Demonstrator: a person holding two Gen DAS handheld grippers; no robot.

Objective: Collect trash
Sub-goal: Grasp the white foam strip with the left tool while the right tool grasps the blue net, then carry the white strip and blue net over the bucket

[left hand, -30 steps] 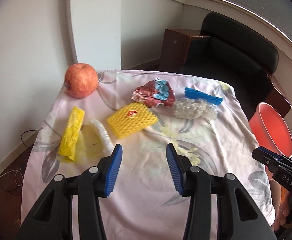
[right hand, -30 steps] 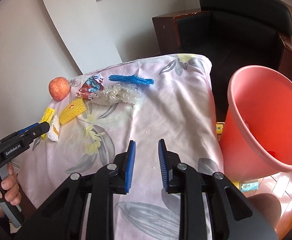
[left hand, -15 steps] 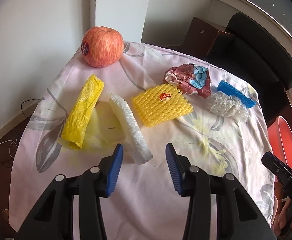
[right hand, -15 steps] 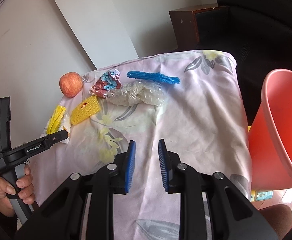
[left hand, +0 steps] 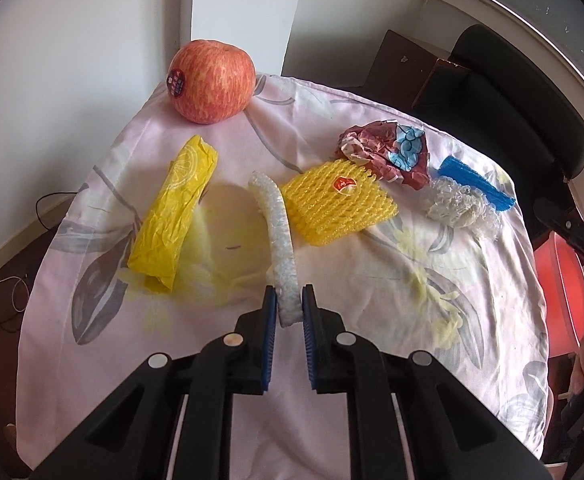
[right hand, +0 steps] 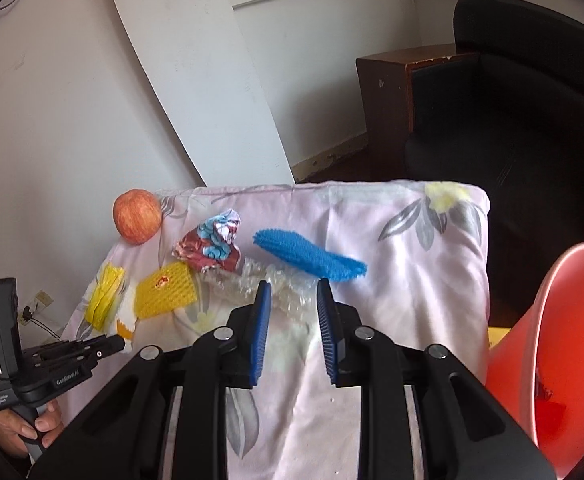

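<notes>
My left gripper (left hand: 288, 305) is shut on the near end of a white foam net sleeve (left hand: 277, 232) lying on the flowered cloth. Around it lie a yellow wrapper (left hand: 175, 212), a yellow foam net (left hand: 338, 200), a crumpled red-and-blue wrapper (left hand: 388, 152), clear bubble wrap (left hand: 458, 202) and a blue foam net (left hand: 478, 184). My right gripper (right hand: 292, 294) is open, its fingers either side of the clear bubble wrap (right hand: 279, 284), just below the blue foam net (right hand: 308, 254). The red bin (right hand: 560, 344) stands at the right.
A red apple (left hand: 211, 80) sits at the far left corner of the cloth-covered table (left hand: 412, 320). A black armchair (right hand: 532, 92) and a dark wooden cabinet (right hand: 388, 92) stand behind. The white wall is at the left.
My left gripper moved forward and closed on the white foam sleeve. My right gripper moved forward over the table and opened wider around the bubble wrap.
</notes>
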